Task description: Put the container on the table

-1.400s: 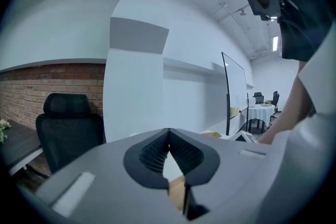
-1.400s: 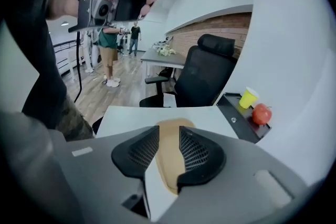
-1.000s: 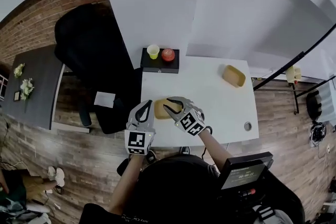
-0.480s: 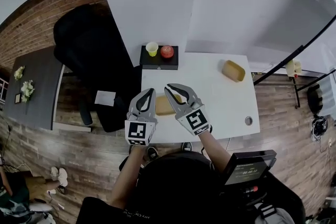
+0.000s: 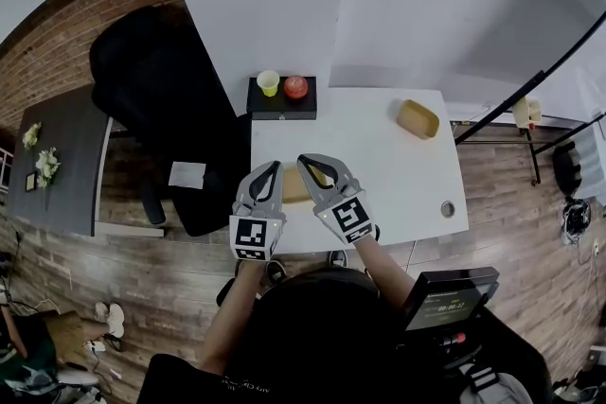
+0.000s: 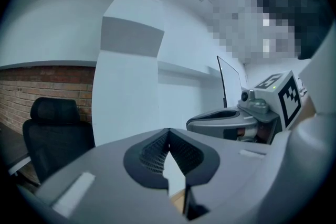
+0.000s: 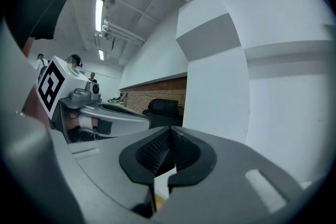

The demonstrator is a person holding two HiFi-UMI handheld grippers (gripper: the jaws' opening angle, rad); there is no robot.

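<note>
A tan, shallow container point(image 5: 294, 187) lies on the white table point(image 5: 379, 166) near its front left edge. My two grippers hover just above it, side by side. The left gripper point(image 5: 273, 168) point(image 6: 167, 136) is shut, its pads meeting with nothing between them. The right gripper point(image 5: 305, 163) point(image 7: 169, 136) has just been closing and is now shut, also with nothing between its pads. Each gripper shows in the other's view: the right gripper point(image 6: 236, 122) and the left gripper point(image 7: 100, 115). A second tan container point(image 5: 418, 118) sits at the table's far right.
A black box point(image 5: 281, 101) at the table's far left corner carries a yellow cup point(image 5: 268, 82) and a red apple point(image 5: 296, 87). A black office chair point(image 5: 161, 99) stands left of the table. A small round object point(image 5: 447, 209) lies near the front right edge.
The right gripper's jaws, open over the near container a second ago, have shut empty, and that gripper has lifted off it. The container stays on the table.
</note>
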